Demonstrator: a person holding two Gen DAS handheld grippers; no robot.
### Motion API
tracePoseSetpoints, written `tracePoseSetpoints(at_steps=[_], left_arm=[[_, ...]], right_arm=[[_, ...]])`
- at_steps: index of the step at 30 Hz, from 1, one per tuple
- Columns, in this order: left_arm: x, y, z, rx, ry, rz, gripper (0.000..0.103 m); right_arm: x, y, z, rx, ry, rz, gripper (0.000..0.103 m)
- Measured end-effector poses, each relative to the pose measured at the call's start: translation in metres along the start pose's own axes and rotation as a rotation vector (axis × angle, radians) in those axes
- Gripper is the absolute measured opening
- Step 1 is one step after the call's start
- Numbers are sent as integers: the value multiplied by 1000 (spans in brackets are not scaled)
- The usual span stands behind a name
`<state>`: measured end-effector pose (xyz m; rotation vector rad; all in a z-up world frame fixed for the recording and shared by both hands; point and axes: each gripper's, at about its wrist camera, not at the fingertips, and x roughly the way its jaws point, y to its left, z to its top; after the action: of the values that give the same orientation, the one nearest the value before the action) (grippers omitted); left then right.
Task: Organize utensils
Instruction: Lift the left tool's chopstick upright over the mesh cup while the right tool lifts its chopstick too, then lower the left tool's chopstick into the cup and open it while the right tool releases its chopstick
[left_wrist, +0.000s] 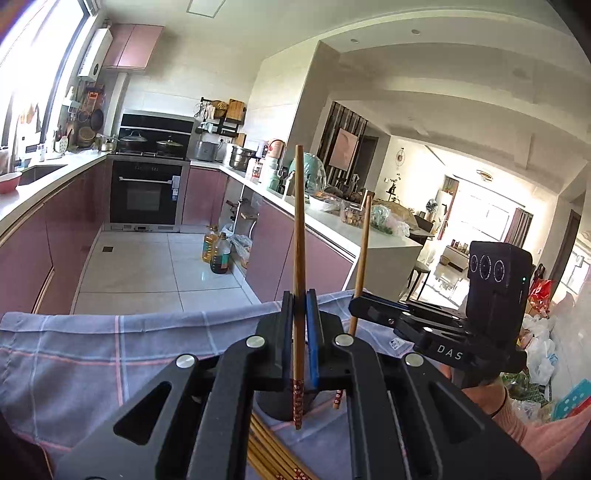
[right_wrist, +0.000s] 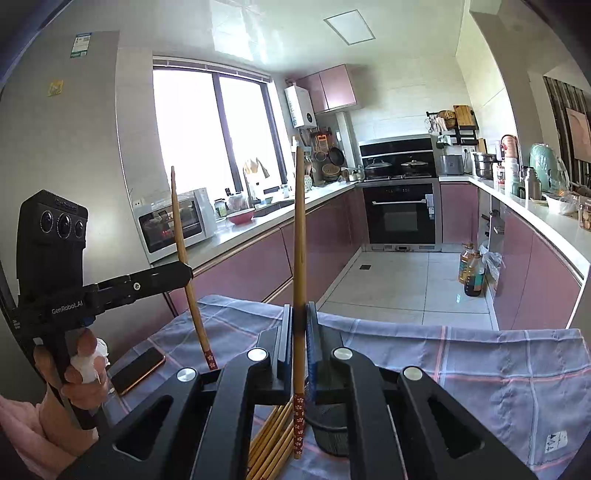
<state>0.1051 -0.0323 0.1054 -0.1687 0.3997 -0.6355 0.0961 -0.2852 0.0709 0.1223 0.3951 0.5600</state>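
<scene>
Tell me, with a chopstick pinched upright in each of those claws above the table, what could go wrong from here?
The left gripper pinches its chopstick low, near the patterned end, so the long top could swing or slip. The right gripper holds its chopstick the same way. The dark mesh holder sits right below, partly hidden, so a lowered stick might miss it and land among the loose chopsticks on the cloth.
</scene>
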Motion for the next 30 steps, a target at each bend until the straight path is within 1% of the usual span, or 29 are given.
tracePoseSetpoints(at_steps=[5,8,11,13,14,15,20,24,26,27,30], left_arm=[[19,-16,19,18,-9,-11,8],[36,-20,24,10,10,-10,8],[58,-20,22,14,23,16,8],[74,-14,17,22,29,39,8],[80,-13,15,21,37,32,8],[85,-14,13,21,56,18,8],[115,-13,-18,52,177,5,8],[137,-7,-37,56,271,18,8],[151,2,-47,53,297,31,8],[156,5,-48,51,307,35,8],[164,17,-53,41,326,49,10]], right_arm=[[10,-11,11,4,-25,-32,6],[19,-20,10,13,-25,-60,6],[31,-27,5,24,-5,-79,6],[41,-31,-2,35,25,-84,6],[45,-32,-5,38,42,-85,6],[50,-34,-9,42,63,-85,6],[65,-38,-24,54,167,-74,6],[79,-40,-31,67,249,-80,6],[85,-42,-33,81,274,-83,7],[87,-42,-35,84,279,-89,8],[93,-44,-34,95,282,-100,9]])
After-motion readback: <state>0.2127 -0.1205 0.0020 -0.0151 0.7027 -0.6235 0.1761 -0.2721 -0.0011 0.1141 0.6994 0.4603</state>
